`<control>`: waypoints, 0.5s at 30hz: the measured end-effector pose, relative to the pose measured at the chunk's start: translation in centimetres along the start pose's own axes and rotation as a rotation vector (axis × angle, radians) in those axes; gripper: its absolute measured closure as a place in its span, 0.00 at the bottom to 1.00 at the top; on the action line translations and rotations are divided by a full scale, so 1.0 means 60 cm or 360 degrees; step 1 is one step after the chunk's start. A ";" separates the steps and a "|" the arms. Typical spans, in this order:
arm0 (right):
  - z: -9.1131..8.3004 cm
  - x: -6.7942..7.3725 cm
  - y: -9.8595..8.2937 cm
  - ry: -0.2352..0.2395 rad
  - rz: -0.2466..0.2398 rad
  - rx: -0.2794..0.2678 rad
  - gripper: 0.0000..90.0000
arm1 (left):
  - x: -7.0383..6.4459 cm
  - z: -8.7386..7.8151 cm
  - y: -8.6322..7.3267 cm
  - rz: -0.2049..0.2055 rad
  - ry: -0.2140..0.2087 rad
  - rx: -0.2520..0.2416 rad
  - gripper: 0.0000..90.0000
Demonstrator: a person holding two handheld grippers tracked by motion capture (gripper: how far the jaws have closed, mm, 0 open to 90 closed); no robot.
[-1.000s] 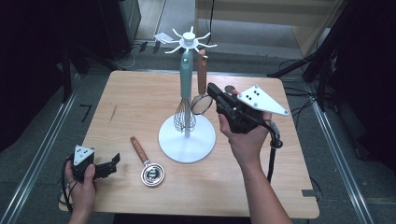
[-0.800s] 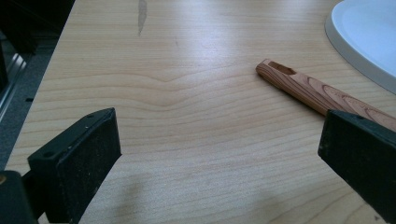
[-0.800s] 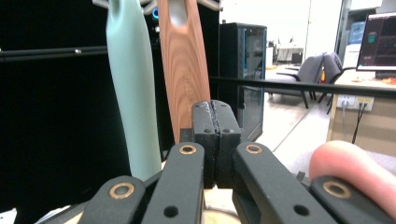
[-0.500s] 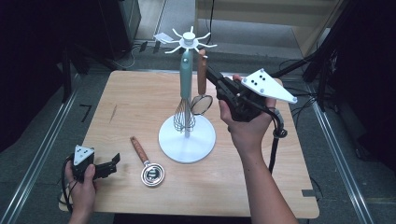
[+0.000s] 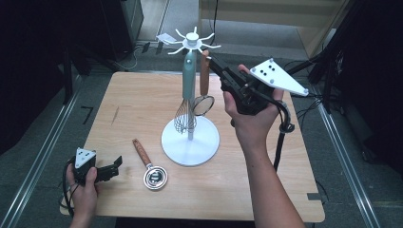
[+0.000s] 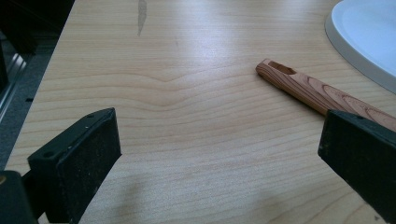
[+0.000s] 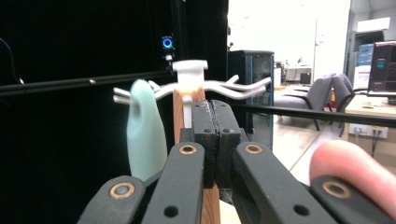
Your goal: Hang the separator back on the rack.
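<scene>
Pale wood for the table (image 5: pixel 133 104), the largest thing here, carrying everything else. On its middle, a white stand (image 5: pixel 190 142) with a round flat base, a thin post and a crown of hooks on top. From two neighbouring hooks hang a whisk (image 5: pixel 186 114) with a mint-green handle and, just beside it, a small strainer (image 5: pixel 205 76) with a wooden handle and a round mesh at the bottom, clear of the base.

Next, the right tool (image 5: pixel 212 61), held high at the top end of the strainer handle. Seen in the right gripper view (image 7: pixel 215 140) with both jaws pressed flat together and the wood passing behind them, so clenched on nothing, only touching or nearly touching the handle. The left tool (image 5: pixel 114 164) low at the near left corner of the table, released, jaws wide apart (image 6: pixel 219 154), with bare wood between them.

Smallest, a metal utensil (image 5: pixel 149 168) lying flat on the table between the left tool and the stand base, with a wooden handle (image 6: pixel 317 91) pointing away from its round head.

About handling, as a judgement: the strainer probably light and stiff in the handle, but free to swing on its hook and easy to knock off. Best taken across the flat wooden handle, a little below the hook, never on the mesh, which is thin and likely to dent. Smooth wood, so a firm but gentle squeeze. Same for the lying utensil: grip at mid-handle, not at the slippery metal head.
</scene>
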State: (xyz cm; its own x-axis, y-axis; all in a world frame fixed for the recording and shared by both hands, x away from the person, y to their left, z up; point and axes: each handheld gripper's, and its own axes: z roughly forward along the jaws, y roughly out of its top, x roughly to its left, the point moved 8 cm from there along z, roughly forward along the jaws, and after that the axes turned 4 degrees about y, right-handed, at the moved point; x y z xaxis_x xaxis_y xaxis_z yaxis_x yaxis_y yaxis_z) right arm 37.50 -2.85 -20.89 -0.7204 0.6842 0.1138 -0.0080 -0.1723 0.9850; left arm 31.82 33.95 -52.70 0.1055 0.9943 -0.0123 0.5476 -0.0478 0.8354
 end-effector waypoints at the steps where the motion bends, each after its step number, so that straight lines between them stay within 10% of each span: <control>1: 0.000 0.002 0.005 0.0009 0.0004 -0.0012 1.00 | 0.000 0.000 0.000 0.0000 0.0000 0.0000 0.00; 15: 0.007 0.047 0.005 0.0131 -0.0071 0.0035 1.00 | 0.000 0.000 0.000 0.0005 0.0000 0.0000 0.00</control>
State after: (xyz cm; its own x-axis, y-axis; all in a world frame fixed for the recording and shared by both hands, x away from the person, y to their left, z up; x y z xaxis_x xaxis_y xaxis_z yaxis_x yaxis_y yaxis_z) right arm 35.78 -0.68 -20.23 -0.7741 0.6302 0.0596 -0.0267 -0.1266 0.9916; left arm 31.81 33.93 -52.71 0.1073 0.9942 -0.0095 0.5472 -0.0511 0.8355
